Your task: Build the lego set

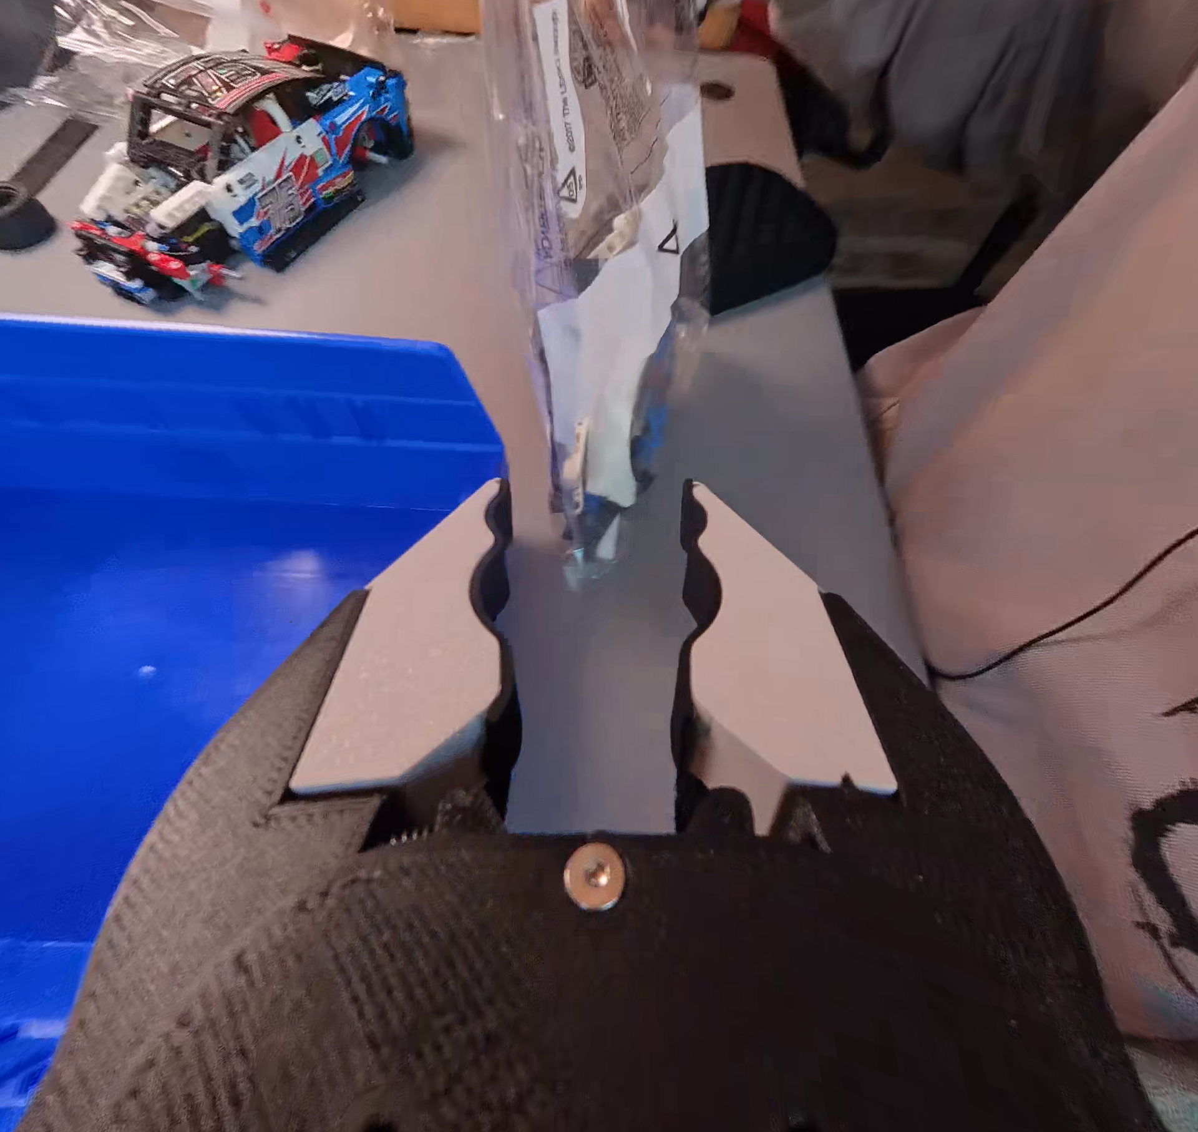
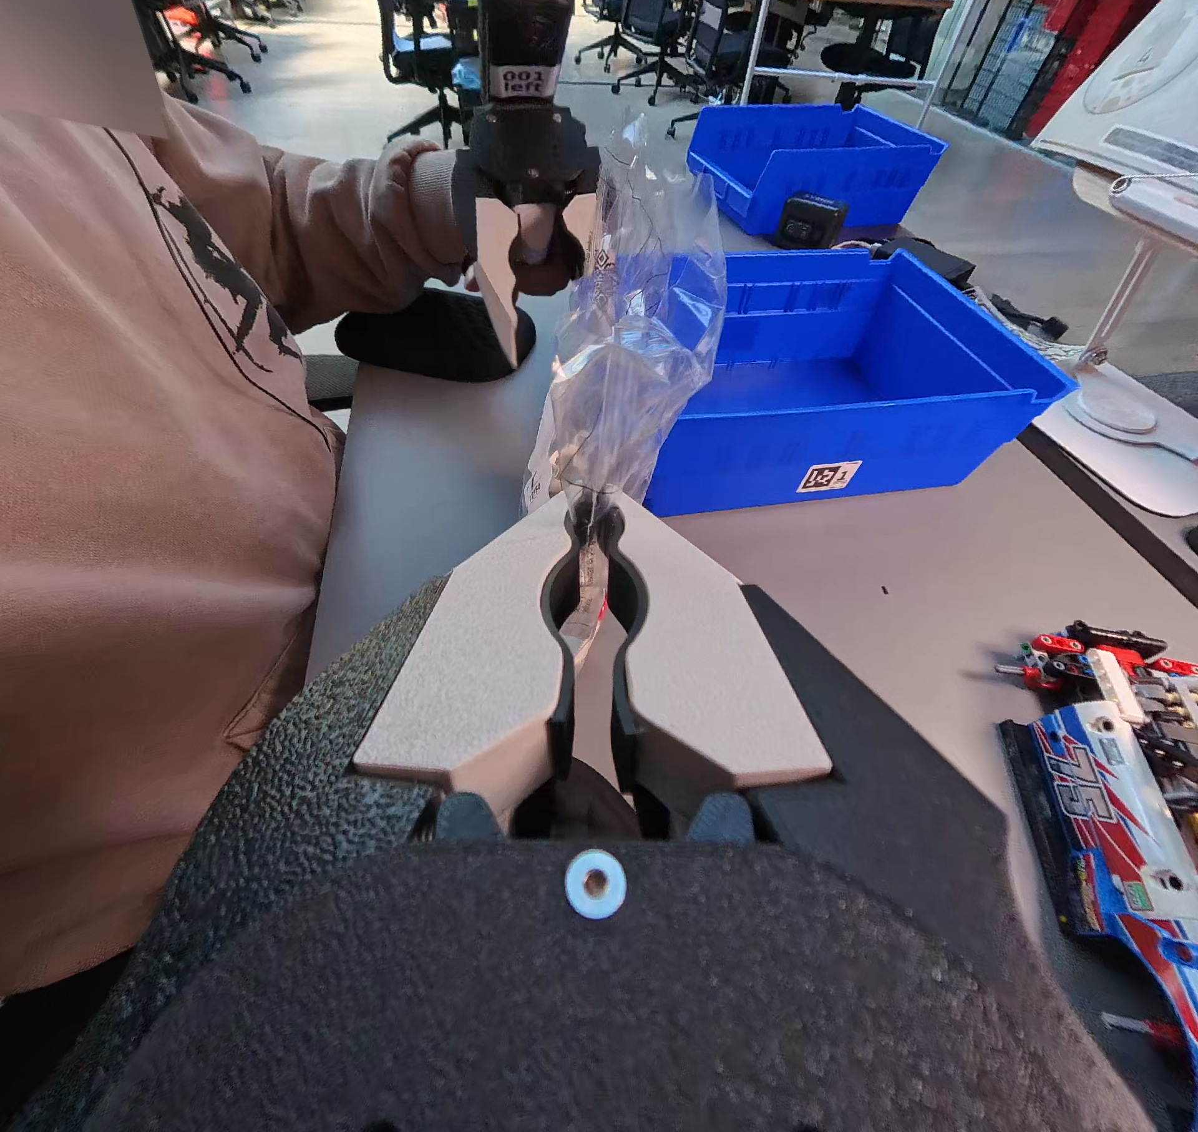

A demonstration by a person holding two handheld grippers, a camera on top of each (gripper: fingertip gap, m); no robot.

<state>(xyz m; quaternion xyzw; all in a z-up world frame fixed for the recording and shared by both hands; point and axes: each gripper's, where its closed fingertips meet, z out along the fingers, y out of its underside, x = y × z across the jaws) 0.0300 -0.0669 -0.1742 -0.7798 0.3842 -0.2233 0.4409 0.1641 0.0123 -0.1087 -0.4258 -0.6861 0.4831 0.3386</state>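
A clear plastic bag of lego parts [image 1: 603,271] hangs in the air over the grey table [image 1: 745,426], its lower end with white and blue pieces just ahead of my left gripper [image 1: 596,498], which is open and empty. In the right wrist view my right gripper [image 2: 593,511] is shut on one end of the same bag [image 2: 635,329] and holds it up. The left gripper [image 2: 512,297] shows there beyond the bag, held by a hand. A part-built blue, white and red lego car [image 1: 253,174] sits on the table at far left, and shows at right [image 2: 1115,796] in the right wrist view.
A blue bin [image 1: 194,517] stands close on the left of my left gripper; in the right wrist view it [image 2: 907,426] is beyond the bag, with a second blue bin [image 2: 810,161] behind. The person's tan sweatshirt [image 2: 129,452] fills the left. A white stand [image 2: 1115,388] is at right.
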